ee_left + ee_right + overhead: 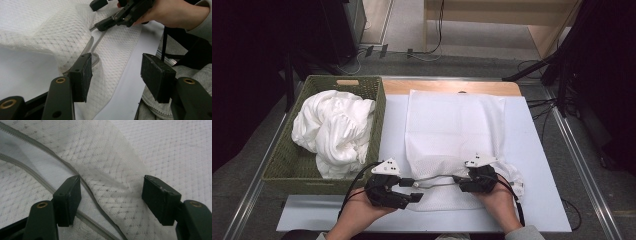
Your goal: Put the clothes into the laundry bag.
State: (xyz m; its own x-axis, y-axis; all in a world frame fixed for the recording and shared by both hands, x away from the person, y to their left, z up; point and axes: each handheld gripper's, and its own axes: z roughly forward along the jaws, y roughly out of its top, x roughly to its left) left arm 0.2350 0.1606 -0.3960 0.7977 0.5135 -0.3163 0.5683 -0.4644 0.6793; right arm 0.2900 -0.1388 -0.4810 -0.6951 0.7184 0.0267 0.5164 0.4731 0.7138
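A white mesh laundry bag (452, 125) lies flat on the table's pale mat, its zippered mouth toward me. My left gripper (412, 190) is at the bag's near left corner, jaws apart. In the left gripper view, the left gripper (117, 72) has one pad beside the grey zipper (96, 42), and mesh (50, 32) and mat lie in the gap. My right gripper (458, 182) (98, 15) is at the bag's mouth, pointing left. In the right gripper view, the right gripper (112, 195) is open, with a raised fold of mesh (162, 145) and the zipper (37, 148) between its pads, untouched.
An olive woven basket (381, 115) stands at the table's left, piled with white cloth (337, 125). The pale mat (537, 175) covers most of the table. A wooden strip (437, 86) runs along the far edge. Metal rails (582, 165) border the sides.
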